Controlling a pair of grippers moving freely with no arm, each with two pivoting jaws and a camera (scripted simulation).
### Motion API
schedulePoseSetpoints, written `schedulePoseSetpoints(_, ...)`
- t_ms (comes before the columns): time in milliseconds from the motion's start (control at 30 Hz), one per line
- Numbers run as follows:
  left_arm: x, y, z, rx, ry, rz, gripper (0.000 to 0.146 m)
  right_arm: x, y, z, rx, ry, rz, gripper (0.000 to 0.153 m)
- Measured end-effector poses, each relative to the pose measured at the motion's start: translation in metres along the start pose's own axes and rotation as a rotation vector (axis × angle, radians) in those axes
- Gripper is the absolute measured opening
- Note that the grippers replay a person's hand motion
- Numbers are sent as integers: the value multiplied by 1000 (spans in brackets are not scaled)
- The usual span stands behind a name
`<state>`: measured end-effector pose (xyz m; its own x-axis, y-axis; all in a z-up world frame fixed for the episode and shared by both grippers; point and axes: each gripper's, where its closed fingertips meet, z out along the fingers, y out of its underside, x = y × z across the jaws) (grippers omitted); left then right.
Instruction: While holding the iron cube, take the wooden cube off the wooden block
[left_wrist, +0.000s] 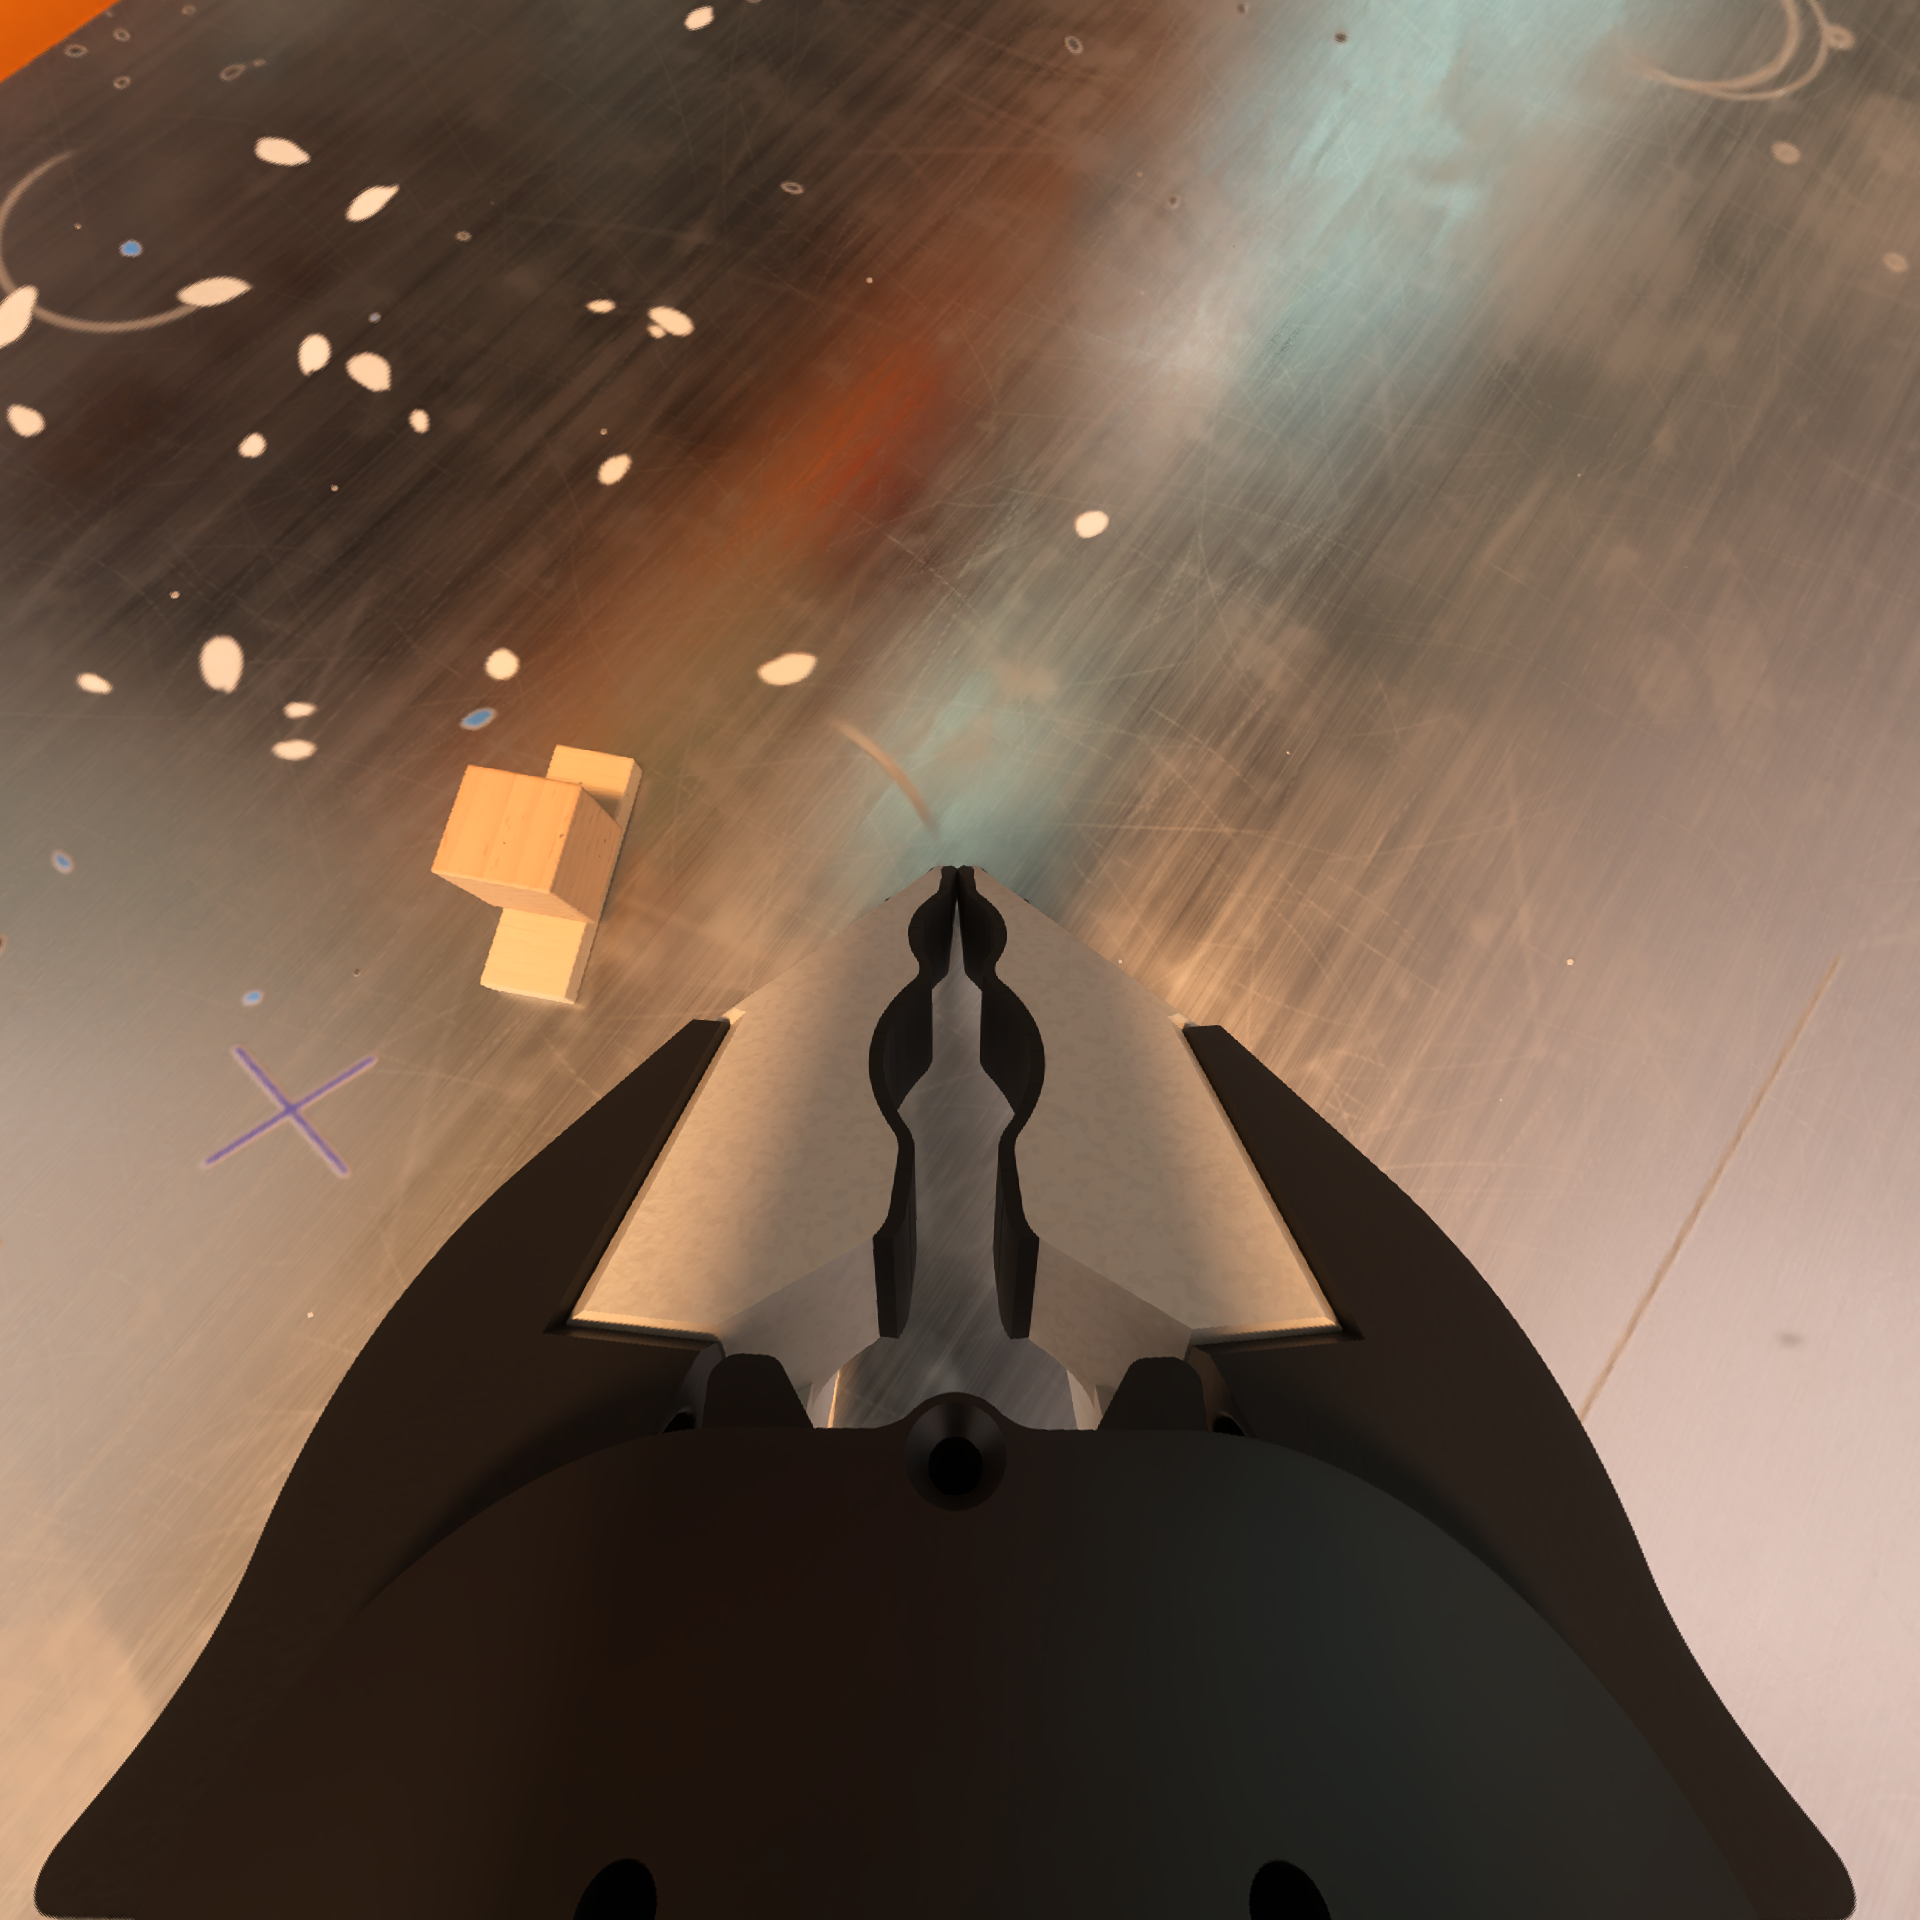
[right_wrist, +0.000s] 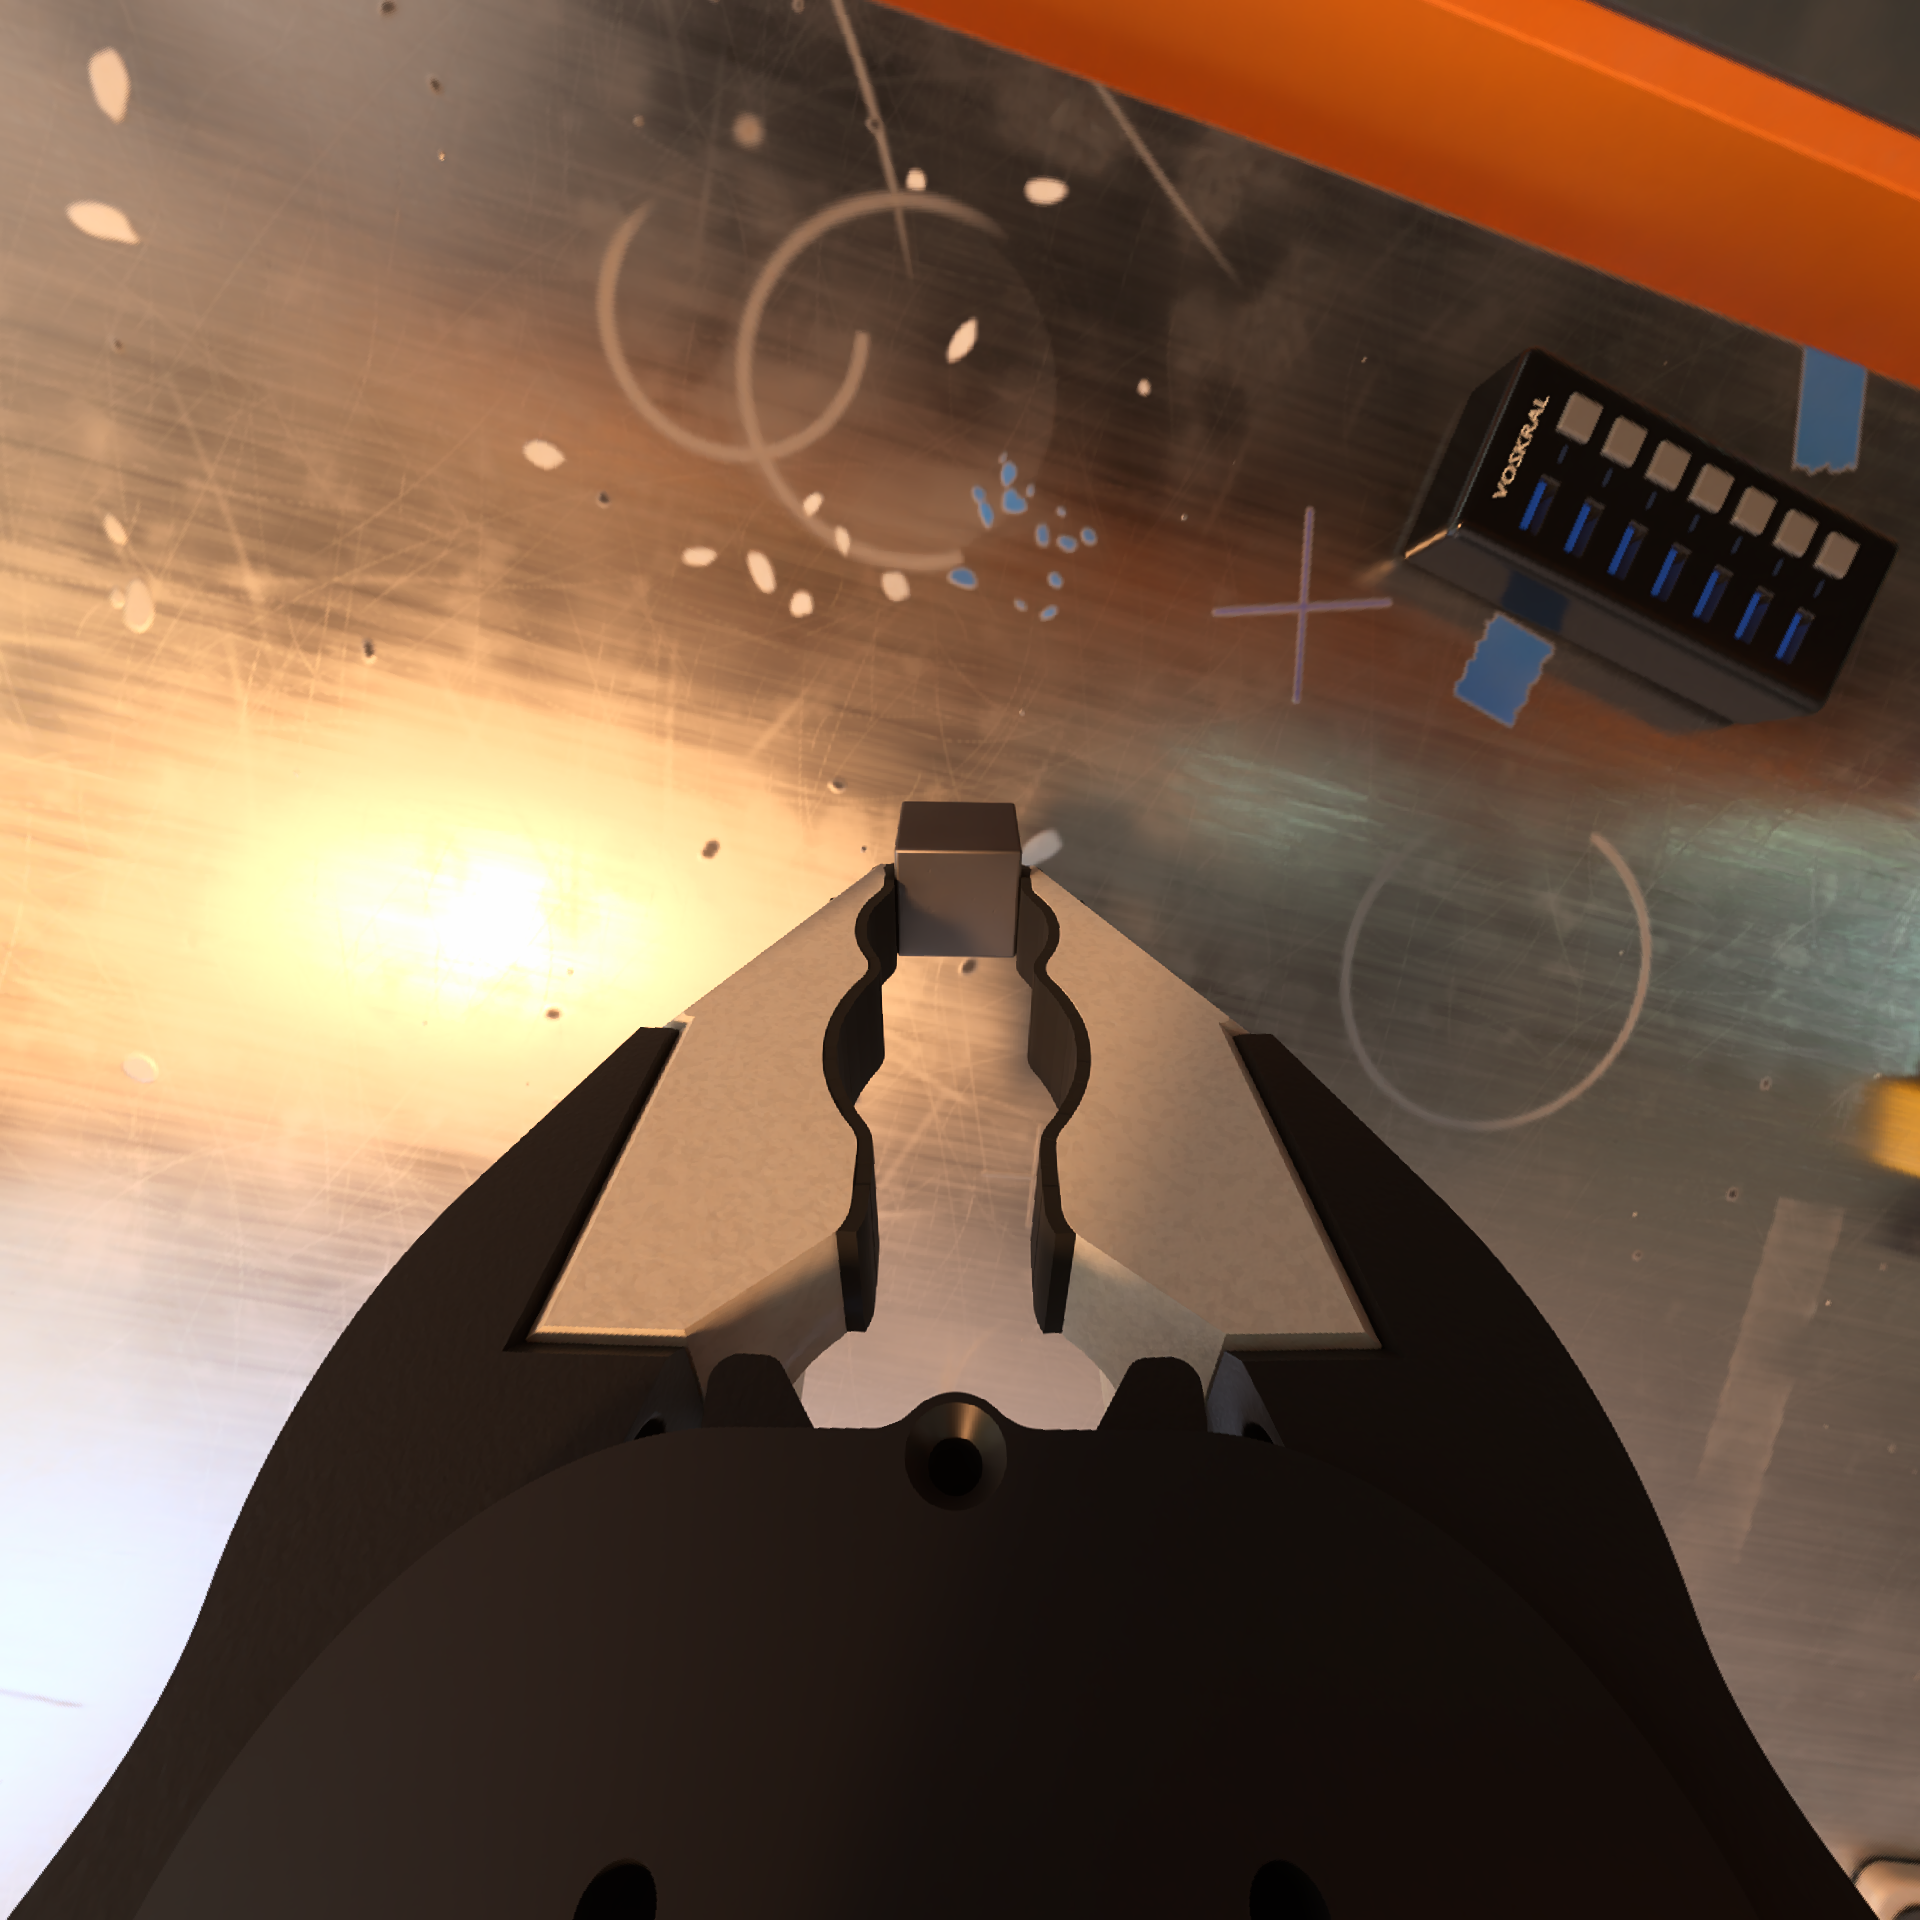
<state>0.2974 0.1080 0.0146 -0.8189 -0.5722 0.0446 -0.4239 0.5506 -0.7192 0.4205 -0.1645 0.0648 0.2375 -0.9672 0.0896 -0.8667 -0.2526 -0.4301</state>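
Gripping the iron cube (right_wrist: 956, 878), right fingers (right_wrist: 1044, 935); left fingers (left_wrist: 971, 914) clenched empty, wooden cube (left_wrist: 525, 842) leftward.

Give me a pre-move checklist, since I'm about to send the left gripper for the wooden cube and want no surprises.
1. Iron cube held between the right gripper fingertips: ok.
2. Wooden cube on the wooden block, not yet removed: ok.
3. Left gripper open for a grasp: not ok, its tips are shut and empty.
4. Left gripper lined up with the wooden cube: not ok, the cube sits off to its left.
5. Table around the stack free of obstacles: ok, only paint flecks and a drawn cross.
6. Black hub near the stack: cannot tell, it shows only in the right wrist view.
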Motion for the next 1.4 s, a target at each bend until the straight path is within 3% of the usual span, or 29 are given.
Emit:
schedulePoseSetpoints(733, 1, 0, 0, 0, -10, 18, 0, -25, 75, -36, -30, 2, 35, 22)
schedulePoseSetpoints(1200, 1, 0, 0, 0, -3, 9, 0, -17, 79, -37, -33, 8, 44, 22)
schedulePoseSetpoints(1400, 1, 0, 0, 0, -3, 10, 0, -5, 83, -39, -89, 119, 17, 22)
